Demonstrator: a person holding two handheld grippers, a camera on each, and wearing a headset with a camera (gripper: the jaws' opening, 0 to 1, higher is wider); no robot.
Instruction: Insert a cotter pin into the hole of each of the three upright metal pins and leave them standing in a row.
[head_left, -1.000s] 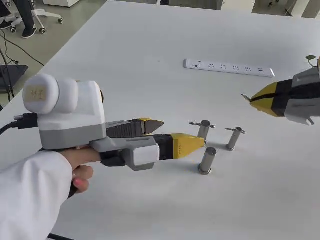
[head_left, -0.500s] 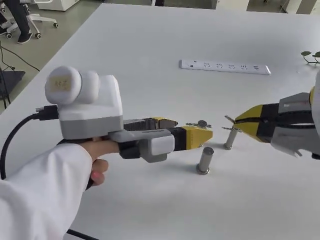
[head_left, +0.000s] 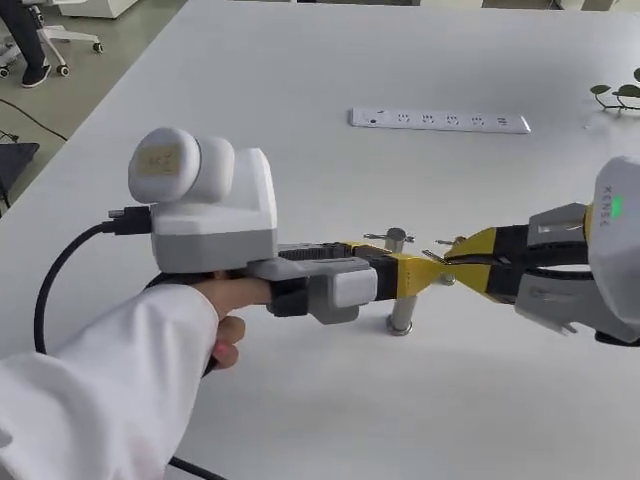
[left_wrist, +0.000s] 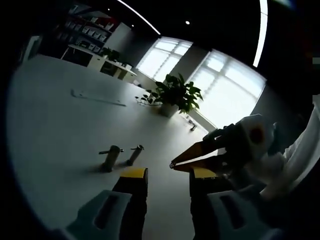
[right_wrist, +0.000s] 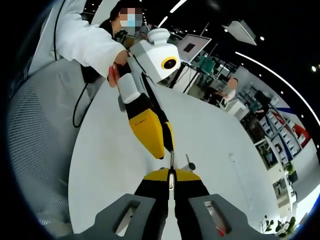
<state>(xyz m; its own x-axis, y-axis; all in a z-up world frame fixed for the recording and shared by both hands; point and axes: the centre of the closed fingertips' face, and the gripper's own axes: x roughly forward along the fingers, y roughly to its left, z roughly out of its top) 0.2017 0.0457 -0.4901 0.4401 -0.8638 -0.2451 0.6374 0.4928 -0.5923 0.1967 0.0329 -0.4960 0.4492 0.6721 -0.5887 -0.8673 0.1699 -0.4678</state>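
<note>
In the left gripper view I count two metal pins (left_wrist: 111, 157) upright on the bench (left_wrist: 55, 130). The left gripper (left_wrist: 167, 174) has its jaws apart and empty. The right gripper (right_wrist: 171, 175) has its jaws pinching one cotter pin (right_wrist: 171, 161).

On the table (head_left: 300, 100), my left gripper (head_left: 422, 271) sat left and my right gripper (head_left: 447, 258) right, a cotter pin (head_left: 433, 257) between its jaws, tips nearly meeting. One metal pin (head_left: 402, 318) stood just before them, a second metal pin (head_left: 397, 238) just behind, the power strip (head_left: 440, 121) well beyond.
</note>
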